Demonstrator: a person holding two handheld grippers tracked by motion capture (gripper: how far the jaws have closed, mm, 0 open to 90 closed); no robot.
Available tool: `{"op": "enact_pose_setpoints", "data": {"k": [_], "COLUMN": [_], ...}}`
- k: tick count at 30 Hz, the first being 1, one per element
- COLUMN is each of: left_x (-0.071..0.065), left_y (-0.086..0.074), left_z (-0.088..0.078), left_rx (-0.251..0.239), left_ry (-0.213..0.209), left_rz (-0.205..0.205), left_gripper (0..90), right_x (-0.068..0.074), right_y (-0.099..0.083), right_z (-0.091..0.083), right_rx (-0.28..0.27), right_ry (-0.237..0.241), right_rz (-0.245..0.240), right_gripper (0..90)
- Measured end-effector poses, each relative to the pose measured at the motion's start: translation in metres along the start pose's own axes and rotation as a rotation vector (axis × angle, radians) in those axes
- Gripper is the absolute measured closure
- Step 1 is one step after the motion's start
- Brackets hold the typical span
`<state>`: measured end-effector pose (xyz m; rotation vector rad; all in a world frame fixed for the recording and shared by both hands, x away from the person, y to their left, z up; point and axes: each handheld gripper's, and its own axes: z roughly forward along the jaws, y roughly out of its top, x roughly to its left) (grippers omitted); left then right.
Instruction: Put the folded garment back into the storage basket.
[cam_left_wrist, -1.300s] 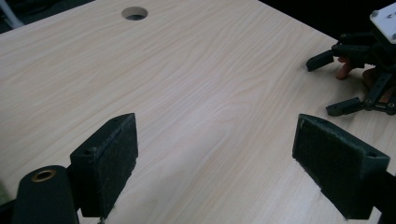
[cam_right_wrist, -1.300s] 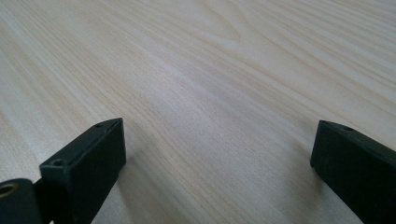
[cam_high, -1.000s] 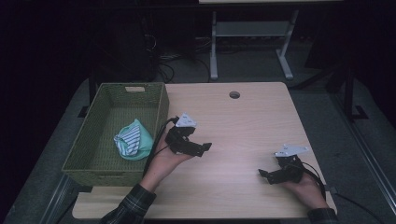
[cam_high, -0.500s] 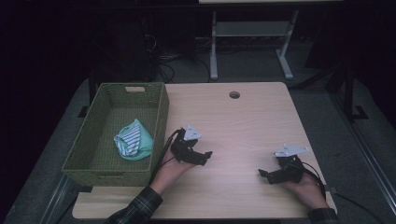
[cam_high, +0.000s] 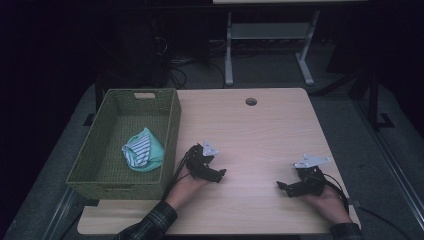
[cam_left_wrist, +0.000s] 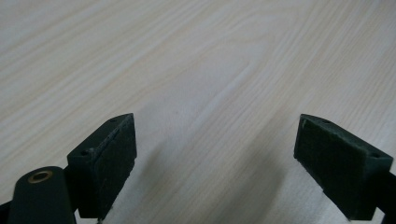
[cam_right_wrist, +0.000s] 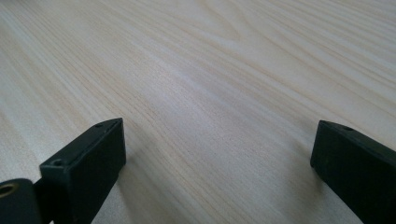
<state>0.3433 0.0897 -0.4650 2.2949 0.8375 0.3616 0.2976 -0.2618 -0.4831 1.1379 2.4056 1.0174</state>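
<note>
A green-and-white striped cloth bundle (cam_high: 142, 150) lies inside the green woven basket (cam_high: 85, 170) at the table's left. My left gripper (cam_high: 218, 174) rests low on the wooden table (cam_high: 260, 130) just right of the basket, open with nothing between its jaws. In the left gripper view, the left gripper (cam_left_wrist: 215, 154) has bare wood between its wide-apart pads (cam_left_wrist: 109, 158). My right gripper (cam_high: 282, 187) sits near the table's front right, also open and empty. The right gripper view has the right gripper (cam_right_wrist: 217, 163) over plain tabletop, one black pad (cam_right_wrist: 93, 158) at each side.
A round cable hole (cam_high: 251, 101) marks the table's far middle. Beyond the table stand a white metal frame (cam_high: 270, 45) and cables on a dark floor. Grey matting borders the table on both sides.
My left gripper has drawn back toward the front edge and settled lower on the table. The right gripper has barely moved.
</note>
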Motion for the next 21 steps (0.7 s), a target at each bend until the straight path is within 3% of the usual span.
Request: {"op": "enact_pose_setpoints", "data": {"k": [3, 5, 10, 21], "left_x": [-0.001, 0.000, 0.001, 0.001], "left_y": [-0.003, -0.005, -0.012, -0.012], "left_z": [0.005, 0.006, 0.007, 0.007], "left_rx": [0.014, -0.006, -0.065, -0.067], "left_ry": [0.004, -0.013, -0.024, -0.026], "left_rz": [0.001, -0.015, -0.001, -0.003], "left_gripper": [12.5, 12.3, 12.2, 12.2], "right_x": [0.000, 0.000, 0.000, 0.000], "right_y": [0.000, 0.000, 0.000, 0.000], "right_z": [0.000, 0.000, 0.000, 0.000], "right_rx": [0.001, 0.000, 0.000, 0.000], "right_ry": [0.000, 0.000, 0.000, 0.000], "right_rz": [0.000, 0.000, 0.000, 0.000], "right_gripper": [3.0, 3.0, 3.0, 3.0]}}
